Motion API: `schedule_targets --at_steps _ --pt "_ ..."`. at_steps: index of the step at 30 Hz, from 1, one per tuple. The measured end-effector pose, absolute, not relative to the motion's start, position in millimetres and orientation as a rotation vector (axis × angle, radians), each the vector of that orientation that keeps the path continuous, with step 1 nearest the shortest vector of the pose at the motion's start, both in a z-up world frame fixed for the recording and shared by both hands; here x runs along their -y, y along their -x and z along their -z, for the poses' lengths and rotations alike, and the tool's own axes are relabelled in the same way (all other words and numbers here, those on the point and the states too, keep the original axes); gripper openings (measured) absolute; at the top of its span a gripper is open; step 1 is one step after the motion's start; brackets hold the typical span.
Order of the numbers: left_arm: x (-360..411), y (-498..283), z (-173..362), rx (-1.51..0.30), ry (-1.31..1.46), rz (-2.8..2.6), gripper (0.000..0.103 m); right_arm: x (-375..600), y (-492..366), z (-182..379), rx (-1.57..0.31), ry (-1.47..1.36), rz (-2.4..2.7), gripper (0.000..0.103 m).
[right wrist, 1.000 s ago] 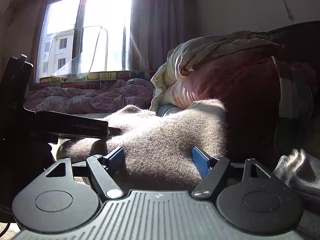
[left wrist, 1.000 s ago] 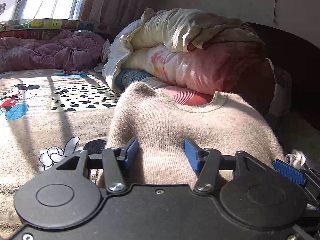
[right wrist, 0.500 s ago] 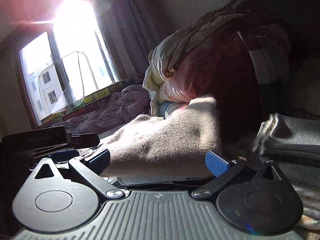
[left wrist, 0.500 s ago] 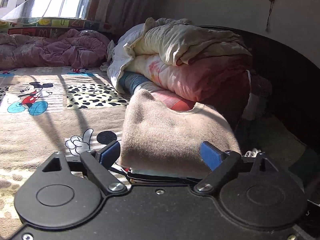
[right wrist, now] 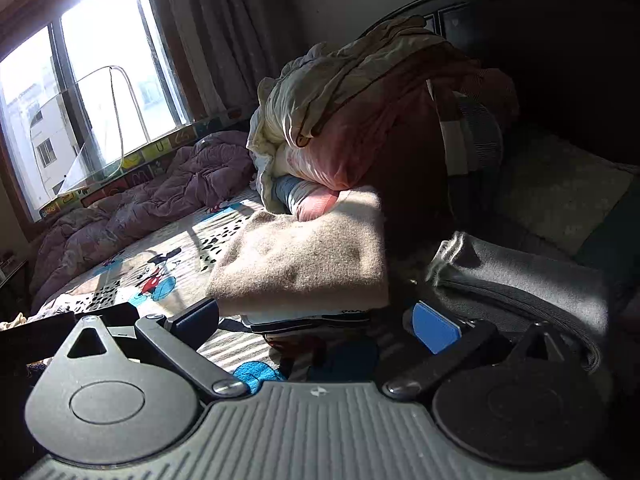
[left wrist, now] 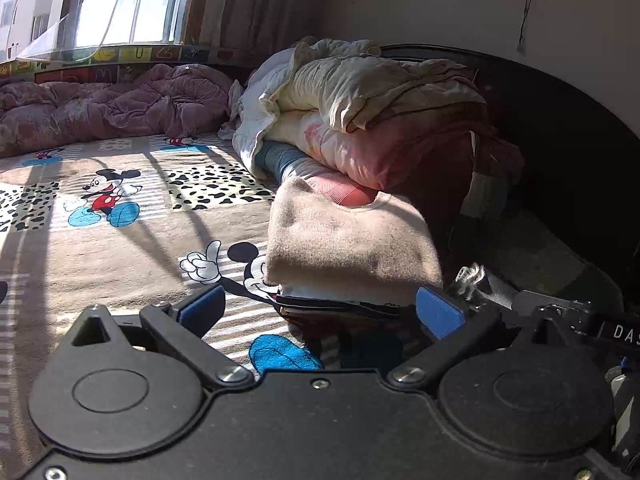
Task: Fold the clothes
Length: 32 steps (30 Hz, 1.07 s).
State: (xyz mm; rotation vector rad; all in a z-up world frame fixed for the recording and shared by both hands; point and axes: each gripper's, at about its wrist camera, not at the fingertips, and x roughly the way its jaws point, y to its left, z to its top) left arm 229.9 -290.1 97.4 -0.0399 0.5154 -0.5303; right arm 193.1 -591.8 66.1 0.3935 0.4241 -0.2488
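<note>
- Held both the left gripper (left wrist: 320, 312) and right gripper (right wrist: 316, 320) spread wide with nothing between the blue pads, apparently because the fold looked finished.
- Sat at twelve o'clock, just beyond the fingertips: folded beige knitted sweater (left wrist: 348, 240), stacked on other folded garments, apparently for storing.
- Lay beneath: cartoon-mouse printed bedsheet (left wrist: 120, 216).
- Loomed at one o'clock: rolled pink-and-cream quilts (left wrist: 372, 112).
- Rested at two o'clock in the right view: folded grey knit garment (right wrist: 532, 276).

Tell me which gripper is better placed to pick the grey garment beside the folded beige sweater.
Right, probably. The grey garment lies just past the open right gripper; the left gripper sees only its edge.
</note>
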Motion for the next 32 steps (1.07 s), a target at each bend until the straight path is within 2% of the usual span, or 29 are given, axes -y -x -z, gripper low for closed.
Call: schedule_targets --at_steps 9,32 --pt "282.2 -181.3 -115.3 -0.488 0.01 0.546 0.103 568.8 -162.7 -87.9 -0.513 -0.348 0.295 0.102" --pt "262.5 -121.1 -118.6 -0.496 -0.05 0.48 0.103 538.0 -107.0 -97.7 -0.522 -0.321 0.305 0.102"
